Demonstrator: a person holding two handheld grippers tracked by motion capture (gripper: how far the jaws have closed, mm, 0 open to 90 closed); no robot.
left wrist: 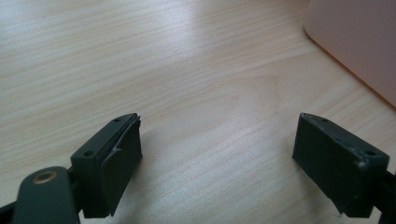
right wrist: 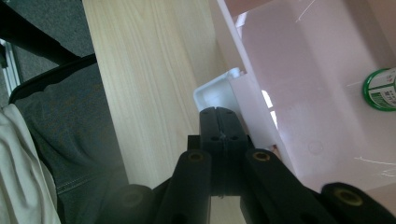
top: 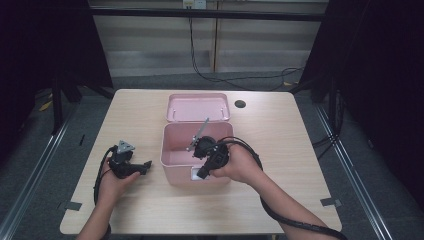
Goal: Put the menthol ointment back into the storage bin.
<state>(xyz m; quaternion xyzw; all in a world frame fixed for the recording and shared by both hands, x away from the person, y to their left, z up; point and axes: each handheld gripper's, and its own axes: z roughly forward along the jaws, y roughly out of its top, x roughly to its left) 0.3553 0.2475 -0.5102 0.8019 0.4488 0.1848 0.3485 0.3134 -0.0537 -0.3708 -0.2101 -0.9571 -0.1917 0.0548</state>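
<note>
The pink box (top: 197, 159) was seen at the middle of the tabletop (top: 280, 150), its lid (top: 198, 107) lying behind it toward the far edge. The right gripper (top: 199, 172) was held at the box's near wall, jaws pressed fully together with nothing visible between them; whether the white latch (right wrist: 219, 93) was touched could not be told. The left gripper (top: 146, 164) rested near the left edge, jaws wide apart over bare wood. A green-rimmed object (right wrist: 382, 89) inside the box was cut off.

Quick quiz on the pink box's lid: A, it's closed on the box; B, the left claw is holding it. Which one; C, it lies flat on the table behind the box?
C: the lid lies flat on the table just behind the open pink box.
</note>
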